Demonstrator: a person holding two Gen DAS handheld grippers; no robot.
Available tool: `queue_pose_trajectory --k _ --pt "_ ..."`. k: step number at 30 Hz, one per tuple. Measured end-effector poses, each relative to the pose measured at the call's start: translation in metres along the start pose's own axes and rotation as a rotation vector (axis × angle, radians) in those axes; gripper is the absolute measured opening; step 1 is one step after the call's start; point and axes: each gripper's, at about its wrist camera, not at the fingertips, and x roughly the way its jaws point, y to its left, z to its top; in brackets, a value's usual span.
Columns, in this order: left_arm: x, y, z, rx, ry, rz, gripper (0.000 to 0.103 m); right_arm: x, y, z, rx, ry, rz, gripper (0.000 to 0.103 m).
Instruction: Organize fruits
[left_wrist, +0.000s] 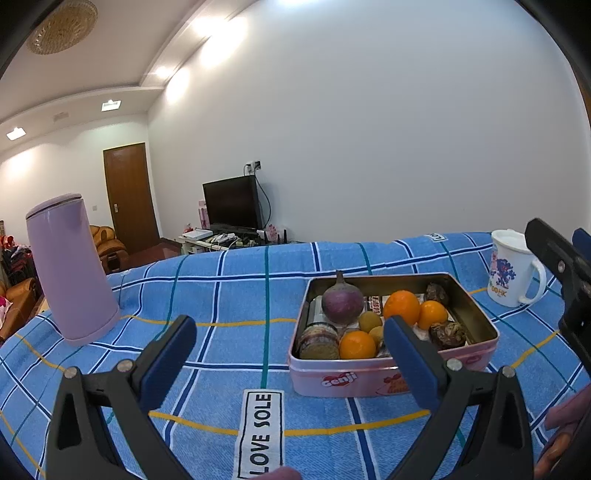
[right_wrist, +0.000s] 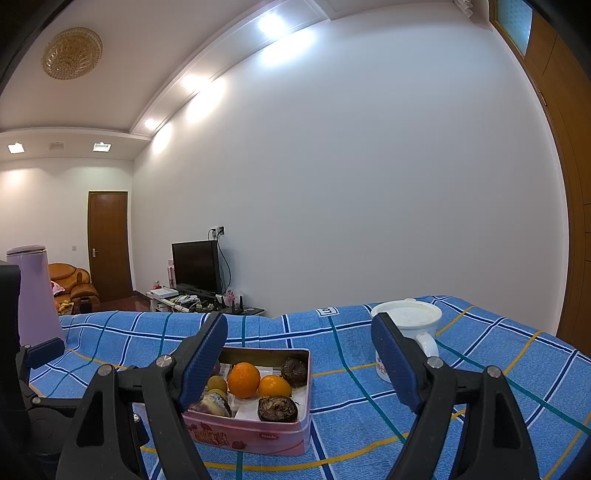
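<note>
Pink biscuit tin (left_wrist: 391, 380), lidless, sitting flat on a blue plaid cloth (left_wrist: 229, 295) that covers the table. It lies right of centre on the cloth, well short of the far edge.

Contents, one layer, crowded:
- purple round root vegetable (left_wrist: 342, 301), stem up, at the back left of the tin
- large orange (left_wrist: 401, 306), back centre, touching a smaller orange (left_wrist: 432, 314) on its right
- third orange (left_wrist: 357, 345) against the near wall
- two small yellow-green fruits (left_wrist: 370, 321) between the root and the near orange
- striped purple-brown item (left_wrist: 319, 341) in the near left corner; kind cannot be told
- two dark, rough brown lumps: one far right (left_wrist: 436, 293), one near right (left_wrist: 447, 334)
- printed wrappers or packets lining the bottom under the fruit

Left gripper (left_wrist: 290, 358): jaws spread wide, nothing between them, blue pads bare. It is above the cloth in front of the tin, its right pad overlapping the tin's near wall in the left wrist view; contact cannot be told.

Right gripper (right_wrist: 299, 362): jaws spread wide, empty, with the tin seen low between them, nearer the left pad.

White printed mug (left_wrist: 511, 271), handle to the right, stands on the cloth beyond and right of the tin, apart from it.

Lilac kettle (left_wrist: 70, 266), lid on, stands near the left edge of the cloth, well apart from the tin.

Cloth label reading "LOVE SOLE" (left_wrist: 260, 432), between the left gripper's jaws.
</note>
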Motion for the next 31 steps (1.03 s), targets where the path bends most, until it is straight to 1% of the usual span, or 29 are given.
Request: queue_pose_trajectory --k 12,15,18,22,31 --pt "0.0019 -0.0003 0.0001 -0.004 0.013 -0.011 0.103 -0.0003 0.0003 0.0001 -0.001 0.001 -0.001 0.082" --pt "0.0029 -0.0006 0.0003 -0.007 0.019 -0.003 0.103 -0.0002 0.0004 0.0000 -0.001 0.001 0.000 0.082" --pt "0.0035 0.0000 0.0000 -0.014 0.025 -0.023 0.103 0.0005 0.0001 -0.0003 -0.003 0.003 0.000 0.082" --pt "0.0016 0.0007 -0.0001 -0.019 0.015 -0.037 0.103 0.0003 -0.0002 -0.0004 -0.002 0.005 0.000 0.082" --pt "0.0030 -0.0001 0.0001 -0.020 0.023 -0.030 0.103 0.0036 -0.0012 -0.0011 0.005 0.018 -0.013 0.082"
